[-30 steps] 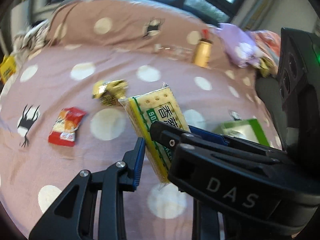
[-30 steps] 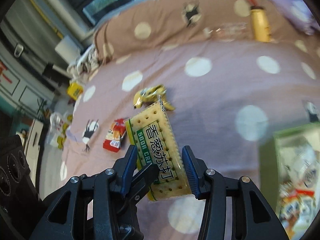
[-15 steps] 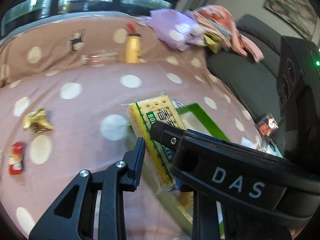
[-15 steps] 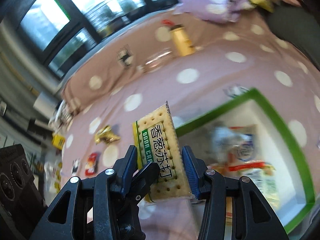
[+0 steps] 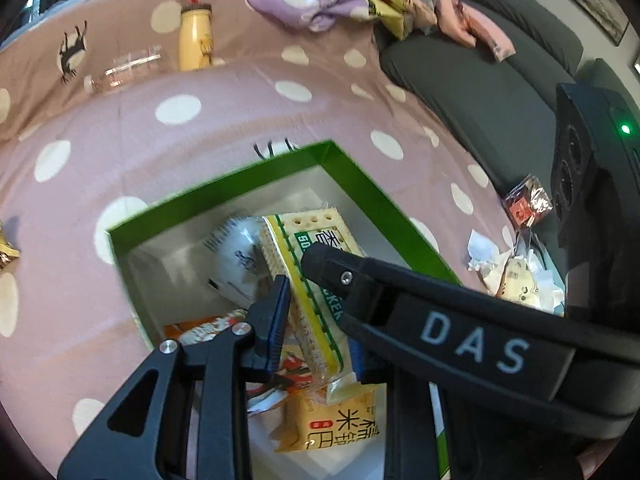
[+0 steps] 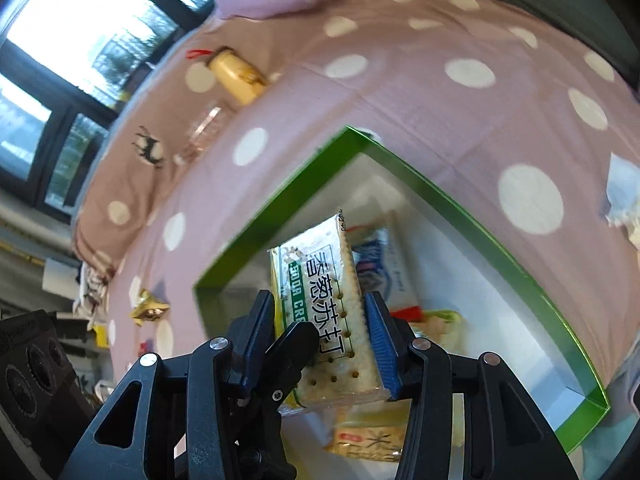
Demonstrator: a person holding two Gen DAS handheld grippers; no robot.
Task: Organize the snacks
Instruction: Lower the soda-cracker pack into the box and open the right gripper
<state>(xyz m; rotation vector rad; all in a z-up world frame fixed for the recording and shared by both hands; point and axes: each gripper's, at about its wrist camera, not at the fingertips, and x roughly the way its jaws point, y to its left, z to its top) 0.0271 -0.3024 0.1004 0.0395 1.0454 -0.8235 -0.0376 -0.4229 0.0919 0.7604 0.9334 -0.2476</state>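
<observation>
Both grippers [image 5: 316, 308] [image 6: 320, 336] clamp cracker pack [image 6: 328, 304] above green box [image 6: 500, 256]; snack packets [image 5: 340, 424] beneath.

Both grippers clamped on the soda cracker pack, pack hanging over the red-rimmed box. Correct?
Wrong on the rim colour only: the box has a green rim, clear in the right wrist view. Both the left gripper and the right gripper are clamped on the soda cracker pack, which hangs over that box.

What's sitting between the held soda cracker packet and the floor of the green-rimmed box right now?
Other snacks: a yellow rice-cracker packet and a white-and-blue pouch lie under the soda cracker packet in the green-rimmed box, seen in both wrist views.
</observation>
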